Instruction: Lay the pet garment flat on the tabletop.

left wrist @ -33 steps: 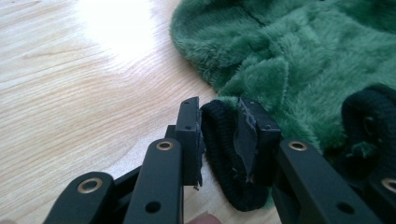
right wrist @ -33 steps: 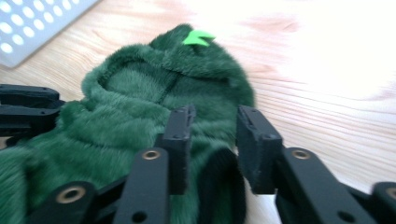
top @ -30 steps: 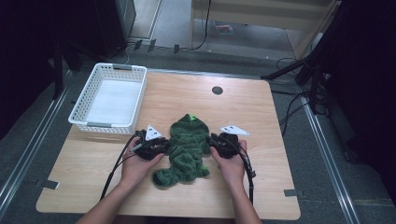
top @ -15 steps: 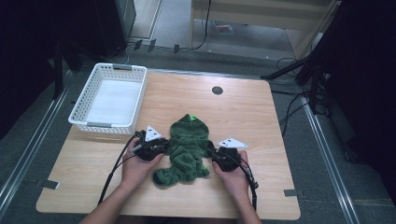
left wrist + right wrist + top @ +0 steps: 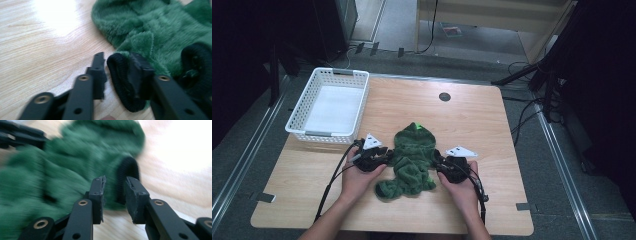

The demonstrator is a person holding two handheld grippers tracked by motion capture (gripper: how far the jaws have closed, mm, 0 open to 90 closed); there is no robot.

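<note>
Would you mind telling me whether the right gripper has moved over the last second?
Yes. The right gripper has slid toward the person's edge of the table, farther from the round hole.

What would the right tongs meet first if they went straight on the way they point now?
Most likely the black ribbed cuff of the fuzzy green fleece garment, which sits just past the open right tongs, in line with the gap. The view is blurred, so depth is uncertain.

Fuzzy green fleece garment [image 5: 413,159], wood-grain tbl [image 5: 472,120]
</note>
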